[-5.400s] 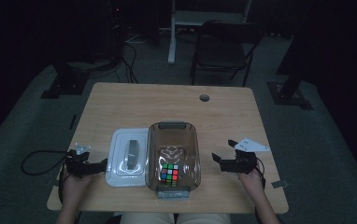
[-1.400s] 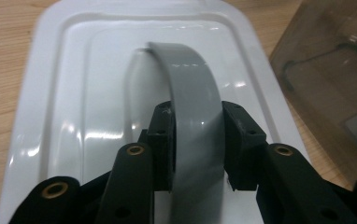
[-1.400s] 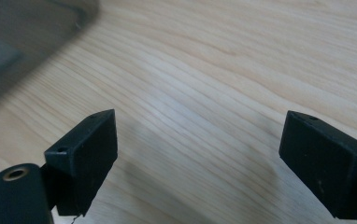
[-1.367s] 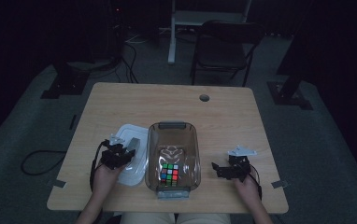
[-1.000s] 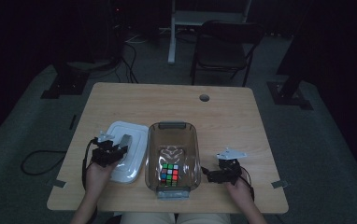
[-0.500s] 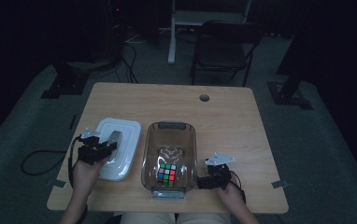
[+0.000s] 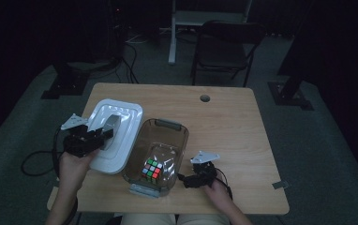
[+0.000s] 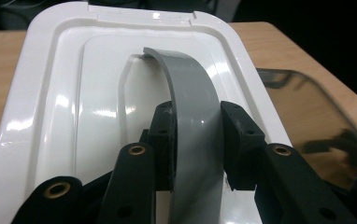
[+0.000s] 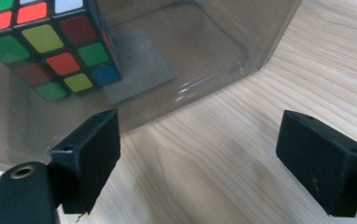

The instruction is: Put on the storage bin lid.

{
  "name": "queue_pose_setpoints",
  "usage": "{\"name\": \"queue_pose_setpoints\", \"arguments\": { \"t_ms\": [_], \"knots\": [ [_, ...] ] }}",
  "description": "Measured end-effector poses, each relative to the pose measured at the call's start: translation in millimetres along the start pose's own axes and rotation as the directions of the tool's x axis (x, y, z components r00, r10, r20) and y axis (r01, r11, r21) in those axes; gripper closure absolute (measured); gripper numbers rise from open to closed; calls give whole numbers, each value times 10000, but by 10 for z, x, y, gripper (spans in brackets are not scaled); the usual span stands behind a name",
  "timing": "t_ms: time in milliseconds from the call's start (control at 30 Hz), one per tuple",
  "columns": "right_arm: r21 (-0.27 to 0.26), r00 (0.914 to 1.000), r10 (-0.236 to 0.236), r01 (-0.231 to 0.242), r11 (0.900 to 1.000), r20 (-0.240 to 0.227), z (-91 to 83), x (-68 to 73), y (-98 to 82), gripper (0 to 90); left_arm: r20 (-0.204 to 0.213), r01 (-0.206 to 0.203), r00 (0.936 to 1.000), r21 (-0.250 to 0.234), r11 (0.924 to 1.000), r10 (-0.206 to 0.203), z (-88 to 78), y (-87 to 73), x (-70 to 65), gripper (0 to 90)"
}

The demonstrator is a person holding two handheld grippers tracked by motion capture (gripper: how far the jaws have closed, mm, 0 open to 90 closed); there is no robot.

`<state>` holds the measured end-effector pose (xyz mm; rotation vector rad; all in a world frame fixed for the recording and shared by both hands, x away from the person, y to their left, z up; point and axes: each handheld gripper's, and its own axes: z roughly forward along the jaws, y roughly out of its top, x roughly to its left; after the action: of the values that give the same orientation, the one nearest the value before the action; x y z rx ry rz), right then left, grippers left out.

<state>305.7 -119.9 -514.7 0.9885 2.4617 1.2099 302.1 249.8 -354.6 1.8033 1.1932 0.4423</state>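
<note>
A white lid (image 7: 125, 117) with a grey arched handle (image 7: 111, 125) hangs tilted above the table's left side. My left gripper (image 7: 103, 136) is shut on that handle (image 8: 193, 107), pads pressing both edges, with the lid (image 8: 64, 93) spread behind it. To its right stands a clear smoky box (image 7: 173, 137) holding a colour cube (image 7: 152, 169). My right gripper (image 7: 182, 179) lies low at the box's front right side. Its jaws have just been closing a little but stand open (image 9: 200, 154) over bare wood, the box wall (image 9: 204, 42) and cube (image 9: 50, 42) just ahead.
The wooden table (image 7: 233, 140) has a round cable hole (image 7: 205, 98) at the back. Grey latches sit on the box's front (image 7: 144, 190) and back (image 7: 167, 124) ends. A cable (image 7: 36, 161) loops off the left edge. A chair (image 7: 226, 47) stands behind the table.
The left gripper has raised the lid by its handle and carried it left, tilting it. The right gripper has slid left, up to the box's side.
</note>
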Motion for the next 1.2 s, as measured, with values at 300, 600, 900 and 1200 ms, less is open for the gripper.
{"name": "queue_pose_setpoints", "arguments": {
  "t_ms": [300,600,900,1200],
  "knots": [
    [-20,9997,-250,250,9997,37,233,114,162,137,713,-875,9939,539,9947,836,185,21,-308,692],
    [-3,10000,-93,93,10000,0,468,196,333,130,971,-1017,9909,817,9915,937,292,4,-365,692],
    [-83,9998,-184,183,9998,-11,523,226,401,129,1237,-1090,9875,905,9899,974,354,12,-358,692],
    [-192,9997,-81,86,9998,239,345,136,350,129,1323,-1141,9863,1174,9865,983,479,-4,-344,691]
  ]
}}
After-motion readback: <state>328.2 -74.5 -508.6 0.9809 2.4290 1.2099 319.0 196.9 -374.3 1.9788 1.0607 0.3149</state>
